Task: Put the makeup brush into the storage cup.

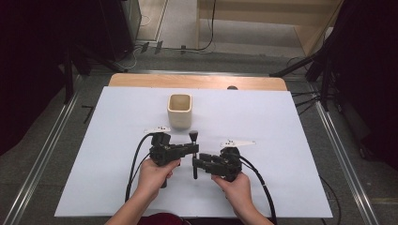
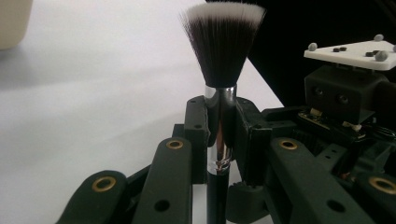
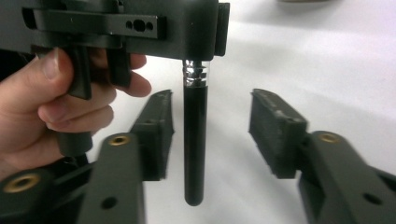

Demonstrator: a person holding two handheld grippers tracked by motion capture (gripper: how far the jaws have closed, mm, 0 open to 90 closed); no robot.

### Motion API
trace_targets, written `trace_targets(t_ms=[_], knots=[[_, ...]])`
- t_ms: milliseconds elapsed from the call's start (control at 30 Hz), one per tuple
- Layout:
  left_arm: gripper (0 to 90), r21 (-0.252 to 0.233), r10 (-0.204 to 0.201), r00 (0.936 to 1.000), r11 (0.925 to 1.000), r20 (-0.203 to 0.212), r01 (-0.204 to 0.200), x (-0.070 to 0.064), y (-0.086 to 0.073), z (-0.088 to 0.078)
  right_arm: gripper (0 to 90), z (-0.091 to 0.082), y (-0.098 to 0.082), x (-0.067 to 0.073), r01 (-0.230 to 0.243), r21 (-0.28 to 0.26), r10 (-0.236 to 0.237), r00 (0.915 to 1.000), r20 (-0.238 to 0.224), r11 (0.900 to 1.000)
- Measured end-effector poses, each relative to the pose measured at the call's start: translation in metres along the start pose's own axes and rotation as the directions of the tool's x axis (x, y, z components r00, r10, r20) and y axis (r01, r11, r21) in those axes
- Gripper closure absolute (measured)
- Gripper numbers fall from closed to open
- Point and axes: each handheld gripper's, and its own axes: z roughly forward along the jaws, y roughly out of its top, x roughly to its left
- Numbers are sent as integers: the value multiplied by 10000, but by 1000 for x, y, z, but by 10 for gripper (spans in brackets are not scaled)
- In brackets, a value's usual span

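1. A white sheet (image 1: 263, 122) covers the table, and a grey floor lies around it.
2. A cream cup (image 1: 179, 110) stands on the sheet.
3. Just in front of the cup, the left gripper (image 1: 193, 150) squeezes a makeup brush (image 1: 194, 152) by its shiny neck, bristles up.
4. The right gripper (image 1: 196, 162) is open around the brush's black handle, not touching it.

Makeup brush (image 2: 223, 93): black handle, chrome ferrule, dark flared bristles with white tips. Held upright off the white table sheet (image 1: 281, 140), bristles up, handle end hanging free below. Clamped at the ferrule between the left gripper (image 2: 223, 135) pads. Handle sits between the spread jaws of the right gripper (image 3: 210, 135), touching neither pad.
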Motion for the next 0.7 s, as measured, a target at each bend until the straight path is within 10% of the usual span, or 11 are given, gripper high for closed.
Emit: trace_targets(t_ms=[700], knots=[[774, 509, 863, 9941, 9952, -656, -831, 0, 1, 0, 257, 0, 3, -4, 920, 136, -920, 9958, 7, 9957]])
